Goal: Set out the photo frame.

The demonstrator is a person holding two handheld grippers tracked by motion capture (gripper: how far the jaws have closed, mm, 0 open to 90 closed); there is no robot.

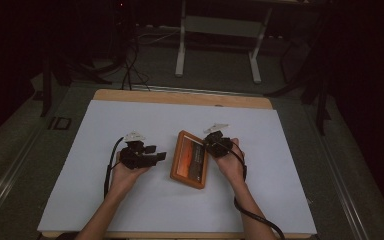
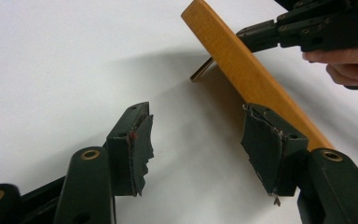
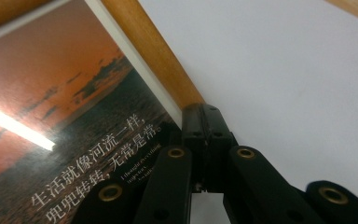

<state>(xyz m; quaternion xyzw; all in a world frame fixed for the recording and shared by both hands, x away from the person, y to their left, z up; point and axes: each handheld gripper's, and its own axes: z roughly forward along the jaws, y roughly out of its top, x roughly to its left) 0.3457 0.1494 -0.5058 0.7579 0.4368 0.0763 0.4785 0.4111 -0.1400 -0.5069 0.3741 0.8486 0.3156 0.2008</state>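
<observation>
1. The picture frame [image 3: 121,84] ran off the top and left edges of the right claw view, so most of its print was cut away.
2. The right claw [image 3: 204,135] covered the frame's rim where its jaws met.
3. In the left claw view, the frame's [image 2: 242,70] underside and a thin metal stand [image 2: 201,70] lay in shadow, mostly hidden.
4. The counter's [image 1: 130,210] near edge was cropped.

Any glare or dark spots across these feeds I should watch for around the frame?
High view: the room around the white table is nearly black. Right gripper view: a bright streak of glare crosses the glass of the photo frame, though its printed text stays readable. Left gripper view: evenly lit; the lifted frame casts a soft shadow on the table.
</observation>
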